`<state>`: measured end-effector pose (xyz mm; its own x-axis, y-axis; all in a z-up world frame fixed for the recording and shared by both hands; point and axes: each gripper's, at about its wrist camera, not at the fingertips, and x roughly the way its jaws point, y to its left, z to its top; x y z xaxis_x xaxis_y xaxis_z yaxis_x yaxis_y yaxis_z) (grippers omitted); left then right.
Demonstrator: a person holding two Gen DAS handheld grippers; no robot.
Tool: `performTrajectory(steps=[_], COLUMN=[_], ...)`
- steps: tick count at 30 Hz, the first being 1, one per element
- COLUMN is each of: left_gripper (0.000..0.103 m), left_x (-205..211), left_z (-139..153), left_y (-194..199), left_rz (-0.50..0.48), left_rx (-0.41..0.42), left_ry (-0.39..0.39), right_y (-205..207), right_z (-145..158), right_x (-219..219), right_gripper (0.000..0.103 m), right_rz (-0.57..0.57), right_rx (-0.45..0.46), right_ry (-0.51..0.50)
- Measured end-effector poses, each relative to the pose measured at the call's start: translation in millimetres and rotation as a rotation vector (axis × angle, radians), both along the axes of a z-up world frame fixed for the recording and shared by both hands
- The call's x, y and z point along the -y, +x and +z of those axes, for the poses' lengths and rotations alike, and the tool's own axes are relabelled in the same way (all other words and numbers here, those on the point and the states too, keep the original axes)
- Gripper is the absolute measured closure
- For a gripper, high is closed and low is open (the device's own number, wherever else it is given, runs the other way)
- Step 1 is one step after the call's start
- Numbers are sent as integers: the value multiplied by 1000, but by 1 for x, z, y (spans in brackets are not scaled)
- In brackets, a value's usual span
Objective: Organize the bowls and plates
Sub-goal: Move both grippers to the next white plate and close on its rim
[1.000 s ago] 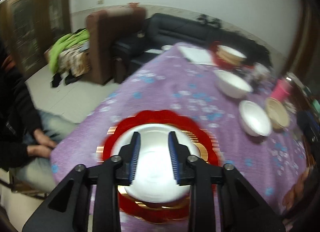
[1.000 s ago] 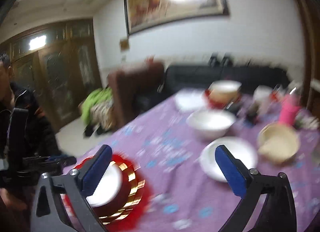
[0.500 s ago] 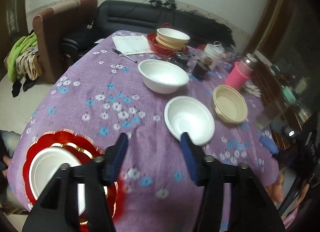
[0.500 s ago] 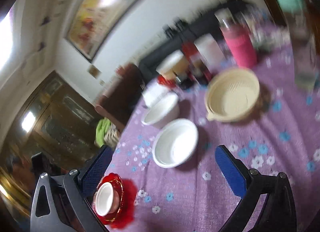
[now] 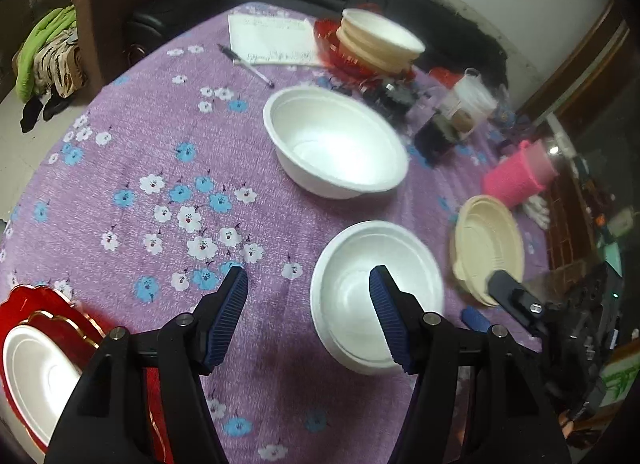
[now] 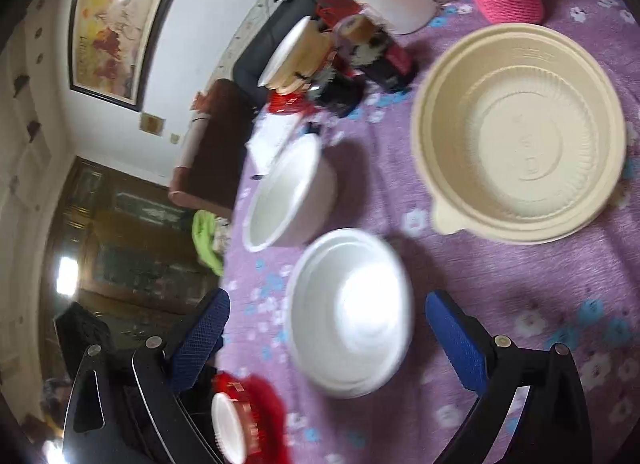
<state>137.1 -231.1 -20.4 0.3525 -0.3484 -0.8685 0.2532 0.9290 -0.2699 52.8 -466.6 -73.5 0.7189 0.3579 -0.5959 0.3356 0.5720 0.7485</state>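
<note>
A small white foam bowl (image 5: 372,296) sits on the purple flowered tablecloth (image 5: 168,168). My left gripper (image 5: 308,316) is open and empty just above and left of it. The bowl also shows in the right wrist view (image 6: 352,312), between the open fingers of my right gripper (image 6: 324,336), which is empty. A larger white bowl (image 5: 336,144) stands farther back, also seen in the right wrist view (image 6: 288,196). A cream plastic bowl (image 5: 488,244) lies to the right, large in the right wrist view (image 6: 520,132). A white plate on red plates (image 5: 36,368) is at near left.
A stack of cream bowls on a red plate (image 5: 376,44), a paper sheet and pen (image 5: 272,40), a white jar (image 5: 468,100), dark clutter and a pink cup (image 5: 516,176) crowd the far right. A brown armchair (image 5: 120,4) and black sofa stand beyond the table.
My left gripper left the white plate on the red stack, opened and swung right toward the small white bowl. My right gripper swung down and closer over the same bowl.
</note>
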Motion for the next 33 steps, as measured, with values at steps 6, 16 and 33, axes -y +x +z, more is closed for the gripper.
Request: performTrajectory(steps=[6, 16, 33], left_gripper=[41, 41, 41], left_x=[10, 23, 21], left_z=[-21, -43, -53], left_y=[12, 13, 3], left_rz=[21, 34, 36], left_rx=[-35, -90, -96], left_ry=[6, -22, 35], right_y=[-3, 10, 13], right_z=[-6, -22, -38], right_x=[6, -4, -10], right_gripper=[5, 8, 7], right_rz=[11, 45, 12], right_rx=[1, -29, -79], right_ry=[48, 135, 158])
